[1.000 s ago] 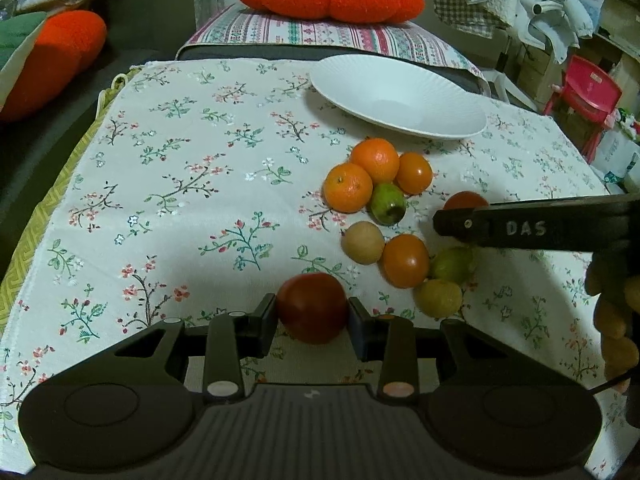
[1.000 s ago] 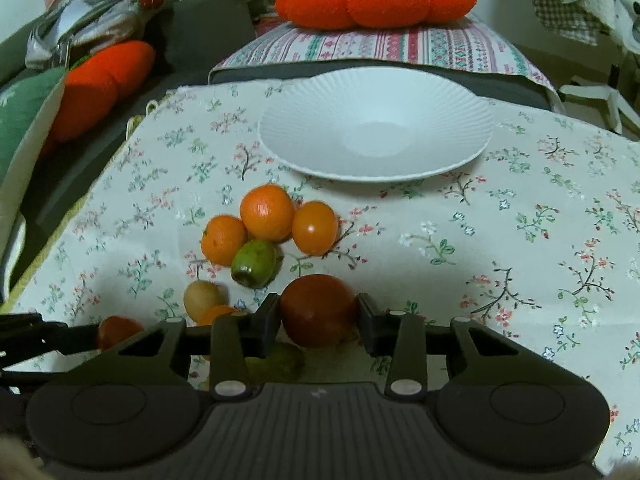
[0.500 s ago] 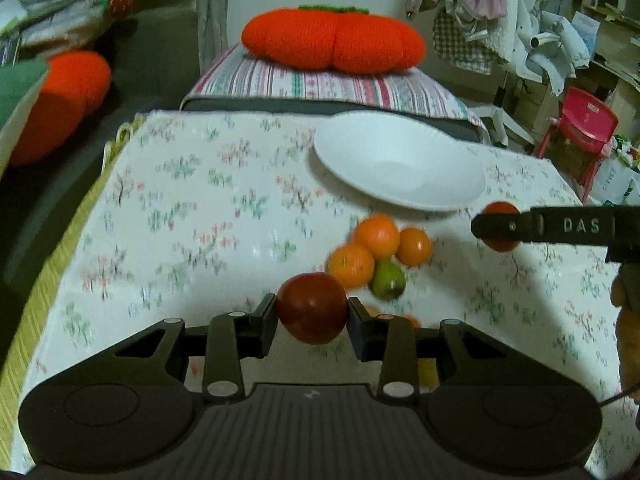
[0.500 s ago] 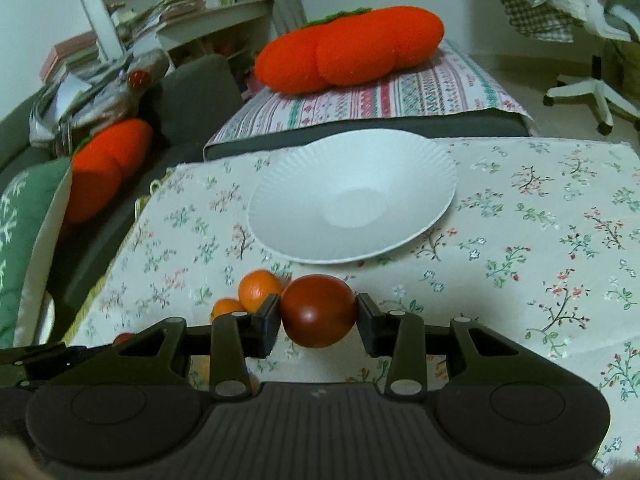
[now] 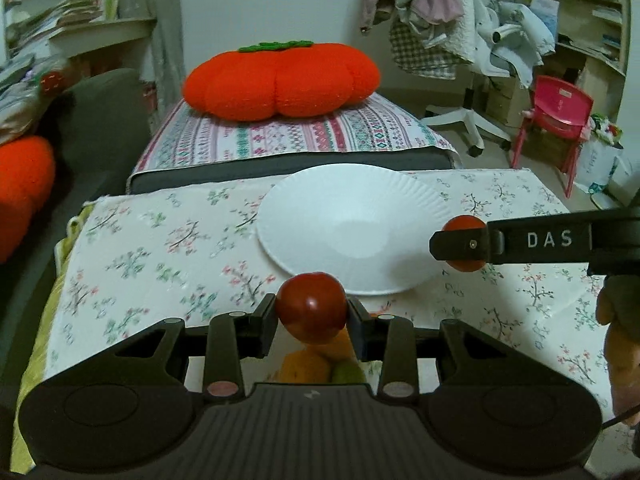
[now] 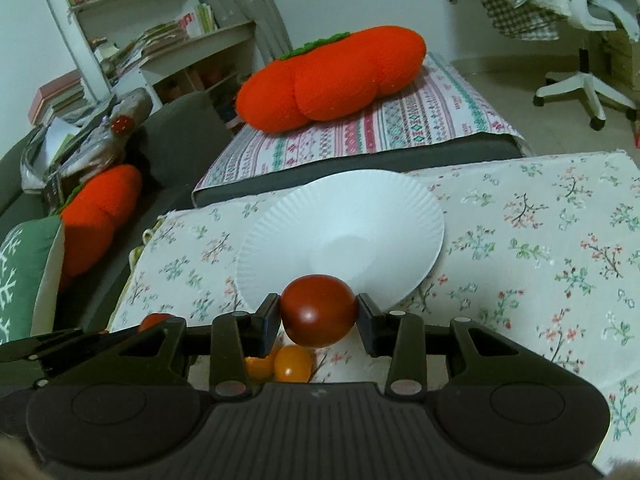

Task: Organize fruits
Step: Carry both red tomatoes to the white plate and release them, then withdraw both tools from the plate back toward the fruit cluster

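Note:
My left gripper (image 5: 311, 308) is shut on a dark red tomato (image 5: 311, 306), held above the table just short of the near rim of the white ribbed plate (image 5: 352, 200). My right gripper (image 6: 318, 311) is shut on a second red tomato (image 6: 318, 310), also near the plate's (image 6: 340, 208) front rim. In the left wrist view the right gripper comes in from the right with its tomato (image 5: 464, 222) over the plate's right edge. Orange fruits (image 6: 292, 362) and a green one (image 5: 347, 372) lie on the cloth below the grippers, mostly hidden.
The floral tablecloth (image 5: 160, 248) covers the table. A large orange pumpkin cushion (image 5: 280, 78) lies on a striped pad behind the plate. A dark sofa with another orange cushion (image 6: 98, 216) is on the left. A pink chair (image 5: 560, 112) stands at the far right.
Both grippers have risen and moved forward toward the plate, each carrying its tomato. The fruit pile has dropped below and behind the fingers.

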A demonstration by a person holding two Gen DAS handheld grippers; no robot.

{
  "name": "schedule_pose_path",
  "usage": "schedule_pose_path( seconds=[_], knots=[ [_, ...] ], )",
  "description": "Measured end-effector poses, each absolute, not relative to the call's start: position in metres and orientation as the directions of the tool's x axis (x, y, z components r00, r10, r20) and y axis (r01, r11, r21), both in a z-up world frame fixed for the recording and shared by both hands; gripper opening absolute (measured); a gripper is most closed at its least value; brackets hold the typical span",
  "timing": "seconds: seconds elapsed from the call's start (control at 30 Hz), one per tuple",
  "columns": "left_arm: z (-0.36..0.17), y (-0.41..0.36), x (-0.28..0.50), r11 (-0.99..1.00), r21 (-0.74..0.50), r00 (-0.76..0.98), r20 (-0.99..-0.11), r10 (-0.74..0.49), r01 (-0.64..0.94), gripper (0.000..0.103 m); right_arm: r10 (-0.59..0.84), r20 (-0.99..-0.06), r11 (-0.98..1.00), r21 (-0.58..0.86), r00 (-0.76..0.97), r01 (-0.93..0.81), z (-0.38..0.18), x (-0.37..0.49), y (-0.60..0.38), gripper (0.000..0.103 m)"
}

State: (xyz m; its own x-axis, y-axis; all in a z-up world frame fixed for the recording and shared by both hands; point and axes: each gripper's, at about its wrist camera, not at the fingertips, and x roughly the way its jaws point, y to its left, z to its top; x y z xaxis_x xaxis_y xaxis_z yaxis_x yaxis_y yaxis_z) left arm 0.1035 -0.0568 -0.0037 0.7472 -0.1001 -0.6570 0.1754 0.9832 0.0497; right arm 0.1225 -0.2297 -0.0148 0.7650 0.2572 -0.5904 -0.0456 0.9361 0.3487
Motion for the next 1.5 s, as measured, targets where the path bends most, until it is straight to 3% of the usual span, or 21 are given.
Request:
schedule_pose_path(
  seconds=[0.4,0.9,1.33,1.43,1.5],
  knots=[
    [-0.018,-0.063,0.14,0.974,0.018,0.756,-0.634,-0.163,0.225,0.015,0.221,-0.621,0.948,0.318,0.752,-0.016,-0.026,0.147,-0.232,0.037],
    [-0.039,-0.068,0.164,0.961,0.064,0.759,-0.628,-0.171,0.269,0.015,0.171,-0.649,0.977,0.206,0.742,-0.044,-0.039,0.167,-0.218,0.037],
    [-0.032,-0.059,0.163,0.966,0.018,0.751,-0.634,-0.188,0.257,0.019,0.187,-0.631,0.967,0.252,0.753,-0.03,-0.033,0.164,-0.228,0.038],
    [-0.026,-0.055,0.162,0.97,0.002,0.756,-0.627,-0.189,0.245,0.021,0.183,-0.62,0.965,0.262,0.763,-0.018,-0.028,0.16,-0.233,0.041],
    [-0.023,-0.052,0.161,0.973,-0.009,0.758,-0.625,-0.185,0.231,0.024,0.18,-0.61,0.961,0.276,0.771,-0.006,-0.025,0.158,-0.238,0.052]
  ],
)
